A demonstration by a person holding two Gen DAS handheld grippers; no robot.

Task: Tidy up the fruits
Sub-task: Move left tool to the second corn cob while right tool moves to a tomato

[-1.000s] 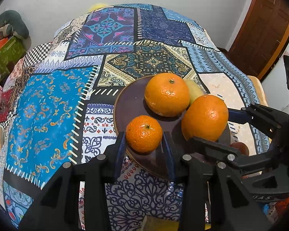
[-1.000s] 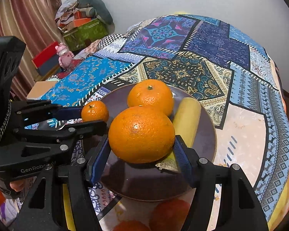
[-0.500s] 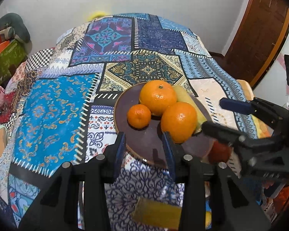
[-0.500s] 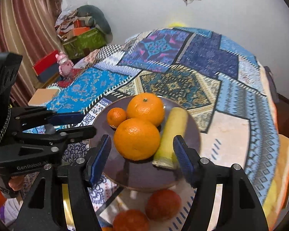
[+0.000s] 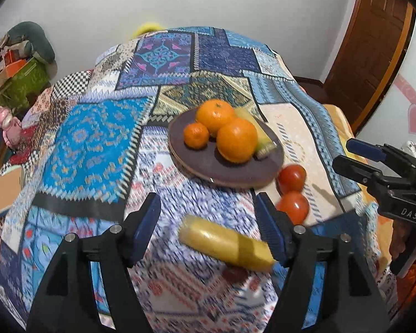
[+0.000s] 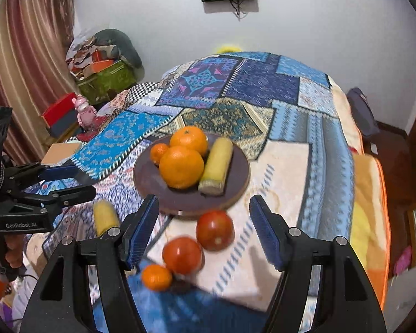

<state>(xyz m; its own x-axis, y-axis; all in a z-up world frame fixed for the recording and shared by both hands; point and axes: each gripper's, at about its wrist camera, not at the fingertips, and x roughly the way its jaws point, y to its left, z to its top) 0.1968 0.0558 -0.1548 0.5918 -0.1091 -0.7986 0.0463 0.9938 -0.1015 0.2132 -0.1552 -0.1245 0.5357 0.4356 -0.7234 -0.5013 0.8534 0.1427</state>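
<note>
Above patterned cloth (image 5: 91, 144), left gripper (image 5: 208, 224) and right gripper (image 6: 203, 229) hover agape.

I see a dark brown plate (image 6: 237, 176) holding two large oranges (image 6: 181, 166), a small mandarin (image 6: 158, 152) and a yellow corn cob (image 6: 216, 165) lying along its right side. Just in front of the plate sit two red tomatoes (image 6: 215, 230). A second mandarin (image 6: 156, 277) and another cob (image 5: 226, 244) lie nearer me, blurred.
</note>
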